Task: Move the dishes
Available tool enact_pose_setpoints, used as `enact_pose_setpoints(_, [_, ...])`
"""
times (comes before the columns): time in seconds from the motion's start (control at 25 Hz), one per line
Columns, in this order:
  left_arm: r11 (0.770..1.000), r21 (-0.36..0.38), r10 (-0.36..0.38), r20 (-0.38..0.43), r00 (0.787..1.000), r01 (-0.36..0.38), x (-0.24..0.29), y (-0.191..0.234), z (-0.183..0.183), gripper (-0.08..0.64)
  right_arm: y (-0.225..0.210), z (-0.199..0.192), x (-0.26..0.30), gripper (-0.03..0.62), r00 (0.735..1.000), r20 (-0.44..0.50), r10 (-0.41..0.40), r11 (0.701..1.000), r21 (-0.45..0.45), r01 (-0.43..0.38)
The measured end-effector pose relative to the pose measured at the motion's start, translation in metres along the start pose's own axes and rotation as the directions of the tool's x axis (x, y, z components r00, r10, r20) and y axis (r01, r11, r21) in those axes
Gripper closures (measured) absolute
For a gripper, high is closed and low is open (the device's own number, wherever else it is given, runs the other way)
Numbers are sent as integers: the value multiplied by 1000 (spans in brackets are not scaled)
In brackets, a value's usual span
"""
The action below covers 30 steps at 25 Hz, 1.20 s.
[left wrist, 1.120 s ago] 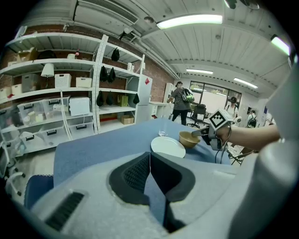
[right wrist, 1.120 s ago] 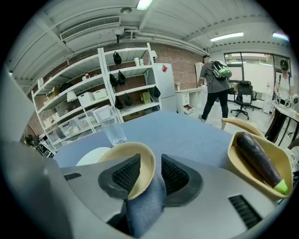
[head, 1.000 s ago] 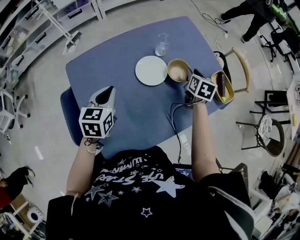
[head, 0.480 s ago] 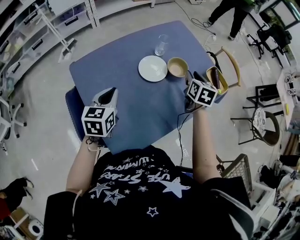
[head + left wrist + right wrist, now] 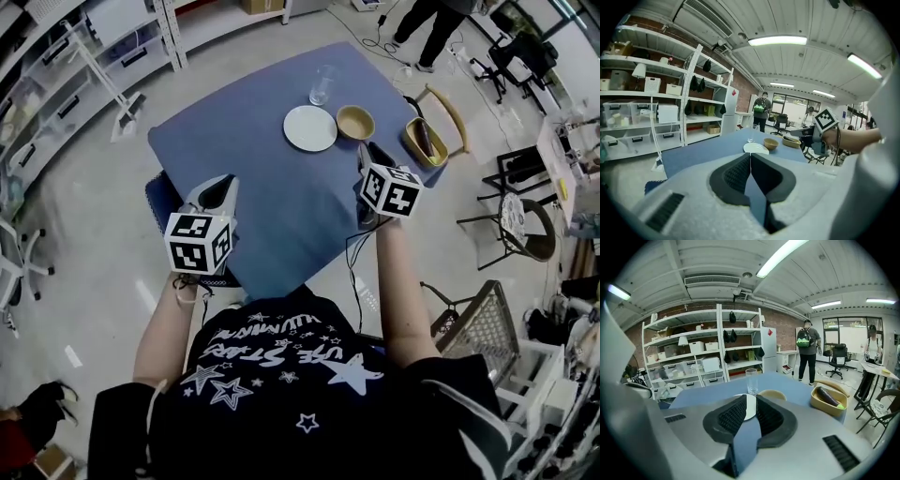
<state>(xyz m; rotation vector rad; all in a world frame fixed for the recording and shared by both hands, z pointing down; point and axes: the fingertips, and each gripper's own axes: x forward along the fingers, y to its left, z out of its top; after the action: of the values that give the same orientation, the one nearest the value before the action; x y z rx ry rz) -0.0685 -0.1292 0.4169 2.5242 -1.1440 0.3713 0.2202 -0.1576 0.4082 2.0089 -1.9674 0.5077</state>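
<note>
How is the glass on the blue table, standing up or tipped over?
Standing up. The glass stands on its base on the table, mouth upward, near the white plate.

Blue table (image 5: 244,187), white storage shelves (image 5: 693,357) behind it, standing person (image 5: 806,355) with backpack.

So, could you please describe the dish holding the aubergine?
Find the blue table. Past the glass, white plate and round tan bowl, the dish sits at its right corner. It alone is oblong and yellow.
</note>
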Motion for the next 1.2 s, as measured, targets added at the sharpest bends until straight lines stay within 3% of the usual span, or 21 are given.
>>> enact_pose_setpoints(0.16, [999,5,-37,3,999,37,-29,8,-8,538,36,-9,-29,585,1000,11,-17,1000,2,17])
enact_pose_setpoints(0.64, [985,3,-172,-42,984,172,-106,1,-68,538,134,-93,-129,589,1000,-9,7,1000,13,-7])
enact_pose_setpoints(0.84, [975,36,-215,-75,974,218,-123,-9,-82,538,150,-118,-154,589,999,-32,-2,999,39,3])
enact_pose_setpoints(1.2, [975,32,-216,-71,974,218,-132,-37,-91,538,149,-123,-186,589,1000,10,26,999,32,-26])
